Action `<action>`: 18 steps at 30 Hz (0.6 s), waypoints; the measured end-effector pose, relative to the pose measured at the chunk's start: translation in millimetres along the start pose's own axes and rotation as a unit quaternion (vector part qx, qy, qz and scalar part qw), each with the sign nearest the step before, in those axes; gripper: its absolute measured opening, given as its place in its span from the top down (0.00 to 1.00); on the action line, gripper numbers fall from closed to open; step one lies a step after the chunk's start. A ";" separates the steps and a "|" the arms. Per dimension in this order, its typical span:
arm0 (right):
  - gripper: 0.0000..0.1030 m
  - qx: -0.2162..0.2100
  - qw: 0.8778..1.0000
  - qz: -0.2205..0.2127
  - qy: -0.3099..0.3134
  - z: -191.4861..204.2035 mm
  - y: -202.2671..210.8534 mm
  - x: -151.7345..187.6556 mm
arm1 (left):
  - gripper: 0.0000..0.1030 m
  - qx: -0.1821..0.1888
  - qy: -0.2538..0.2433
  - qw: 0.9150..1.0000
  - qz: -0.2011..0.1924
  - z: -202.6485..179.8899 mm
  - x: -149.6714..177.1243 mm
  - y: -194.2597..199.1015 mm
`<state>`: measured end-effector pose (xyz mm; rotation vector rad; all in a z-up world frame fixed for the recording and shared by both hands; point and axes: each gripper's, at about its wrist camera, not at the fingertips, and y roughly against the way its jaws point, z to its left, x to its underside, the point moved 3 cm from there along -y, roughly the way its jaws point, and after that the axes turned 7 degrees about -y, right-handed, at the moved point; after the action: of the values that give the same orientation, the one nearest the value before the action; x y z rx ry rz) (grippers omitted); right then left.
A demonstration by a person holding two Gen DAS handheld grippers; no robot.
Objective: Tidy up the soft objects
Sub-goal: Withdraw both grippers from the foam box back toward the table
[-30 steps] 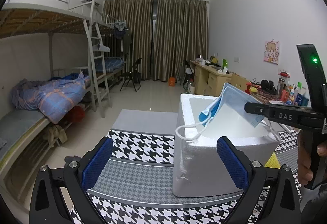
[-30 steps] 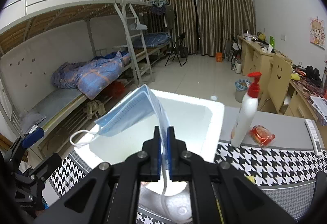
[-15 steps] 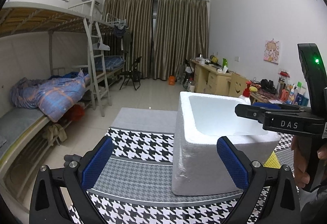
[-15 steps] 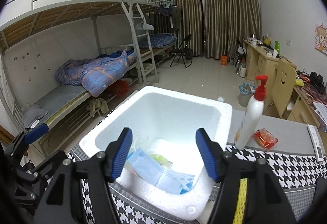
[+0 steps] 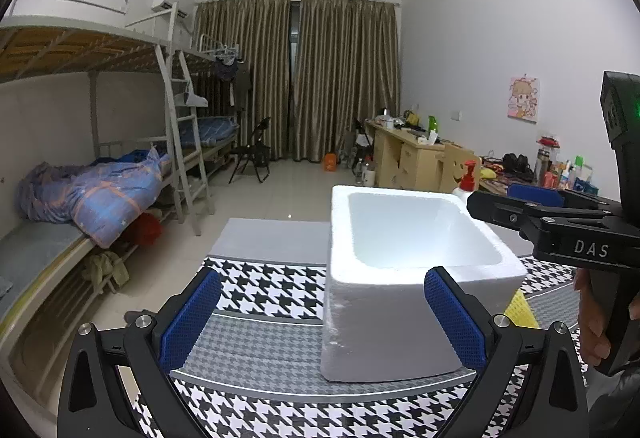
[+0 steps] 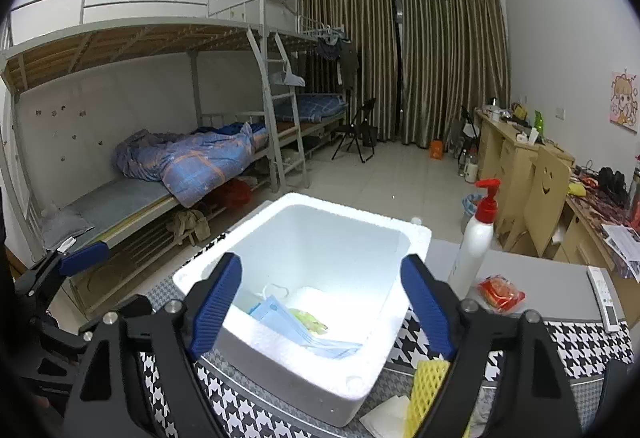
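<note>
A white foam box (image 6: 360, 374) stands on a houndstooth mat (image 5: 256, 282). A blue face mask (image 6: 304, 330) lies inside it on the bottom, beside a small yellow-green item (image 6: 308, 318). My right gripper (image 6: 322, 306) is open and empty, above the box's near side; it also shows in the left wrist view (image 5: 520, 206) over the box's right rim. My left gripper (image 5: 322, 314) is open and empty, left of and in front of the box (image 5: 400, 322). A yellow foam net (image 6: 426, 382) lies right of the box.
A white pump bottle with a red top (image 6: 476, 238) and a red packet (image 6: 500, 288) stand right of the box. A remote (image 6: 604, 298) lies at the far right. White paper (image 6: 388, 418) lies by the foam net. Bunk beds are on the left.
My right gripper opened and let go of the blue mask, which dropped into the foam box. The right gripper then drew back and up a little. The left gripper stayed put.
</note>
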<state>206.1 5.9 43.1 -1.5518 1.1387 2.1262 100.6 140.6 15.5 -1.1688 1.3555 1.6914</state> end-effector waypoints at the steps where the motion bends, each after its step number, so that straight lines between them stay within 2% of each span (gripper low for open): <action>1: 0.10 -0.001 1.000 -0.003 0.001 -0.8 2.1 0.1 | 0.01 0.000 -0.002 1.000 -0.001 -1.6 0.7 1.0; 3: 0.07 0.000 1.000 -0.013 0.006 0.1 6.6 0.2 | 0.01 0.001 -0.006 1.000 -0.002 -4.3 -0.3 2.2; 18: 0.07 0.013 0.999 -0.041 0.001 -14.6 34.8 1.8 | 0.01 0.020 -0.028 0.999 -0.021 -34.2 -8.3 15.1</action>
<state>193.7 -27.7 54.7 -1.5614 1.0791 2.0509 98.2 104.1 26.7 -1.1117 1.3167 1.6476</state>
